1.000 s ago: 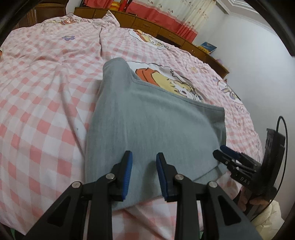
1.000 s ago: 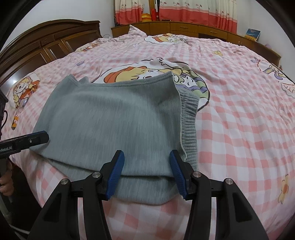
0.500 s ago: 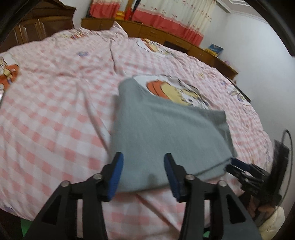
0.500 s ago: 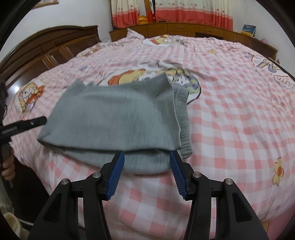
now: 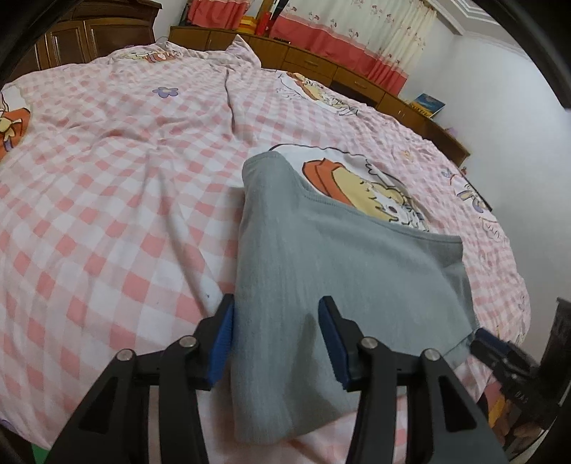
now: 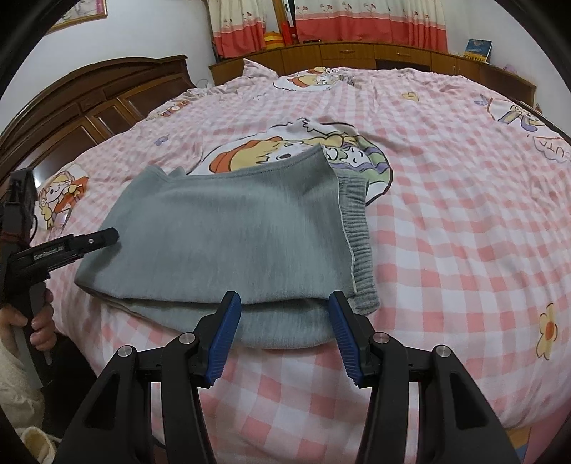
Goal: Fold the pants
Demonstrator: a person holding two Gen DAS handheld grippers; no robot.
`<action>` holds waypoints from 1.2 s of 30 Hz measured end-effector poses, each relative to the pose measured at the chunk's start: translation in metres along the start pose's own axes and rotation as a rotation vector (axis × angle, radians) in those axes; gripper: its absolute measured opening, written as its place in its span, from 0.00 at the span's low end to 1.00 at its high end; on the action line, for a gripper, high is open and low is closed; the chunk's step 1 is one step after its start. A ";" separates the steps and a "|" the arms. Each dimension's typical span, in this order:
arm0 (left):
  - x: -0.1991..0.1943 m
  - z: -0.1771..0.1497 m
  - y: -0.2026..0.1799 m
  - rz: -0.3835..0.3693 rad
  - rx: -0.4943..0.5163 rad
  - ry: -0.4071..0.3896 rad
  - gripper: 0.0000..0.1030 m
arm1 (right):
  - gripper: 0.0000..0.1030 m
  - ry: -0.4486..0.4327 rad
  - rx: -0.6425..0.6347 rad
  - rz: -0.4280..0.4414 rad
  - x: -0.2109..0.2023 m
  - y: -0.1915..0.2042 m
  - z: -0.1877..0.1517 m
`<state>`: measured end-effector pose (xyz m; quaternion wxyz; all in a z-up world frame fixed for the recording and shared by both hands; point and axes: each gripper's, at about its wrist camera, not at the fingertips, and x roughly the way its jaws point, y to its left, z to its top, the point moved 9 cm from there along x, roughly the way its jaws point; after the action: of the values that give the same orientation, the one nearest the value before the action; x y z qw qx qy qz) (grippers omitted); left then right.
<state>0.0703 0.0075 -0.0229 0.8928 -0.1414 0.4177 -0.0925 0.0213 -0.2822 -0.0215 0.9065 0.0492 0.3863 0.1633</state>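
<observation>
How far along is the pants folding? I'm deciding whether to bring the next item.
Mostly done: the grey pants lie doubled in layers on the checked bedspread, ribbed waistband at one side. Nothing is held; left gripper and right gripper are open. Perhaps one more fold remains.

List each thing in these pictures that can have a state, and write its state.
Grey pants: folded, lying flat on the bed, ribbed waistband showing at one end.
Left gripper: open after some jaw movement just now, holding nothing, pants edge between the jaws.
Right gripper: open, holding nothing.
Checked bedcover: spread out, somewhat wrinkled.
Curtains: drawn shut.
</observation>
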 end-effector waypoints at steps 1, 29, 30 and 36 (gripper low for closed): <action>-0.001 0.000 -0.001 -0.007 0.004 -0.005 0.41 | 0.51 0.005 0.005 0.002 0.003 -0.001 -0.001; 0.027 0.000 0.003 -0.033 -0.038 0.017 0.45 | 0.51 -0.003 0.099 0.030 0.002 -0.008 0.000; 0.027 0.001 0.003 -0.036 -0.042 0.015 0.41 | 0.51 -0.008 0.098 0.028 0.000 -0.009 0.000; 0.020 0.006 0.001 -0.059 -0.062 0.033 0.23 | 0.51 -0.035 0.120 0.019 -0.009 -0.017 0.001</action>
<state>0.0875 0.0042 -0.0342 0.8778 -0.1799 0.4306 -0.1081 0.0203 -0.3015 -0.0181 0.9069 0.1100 0.3791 0.1475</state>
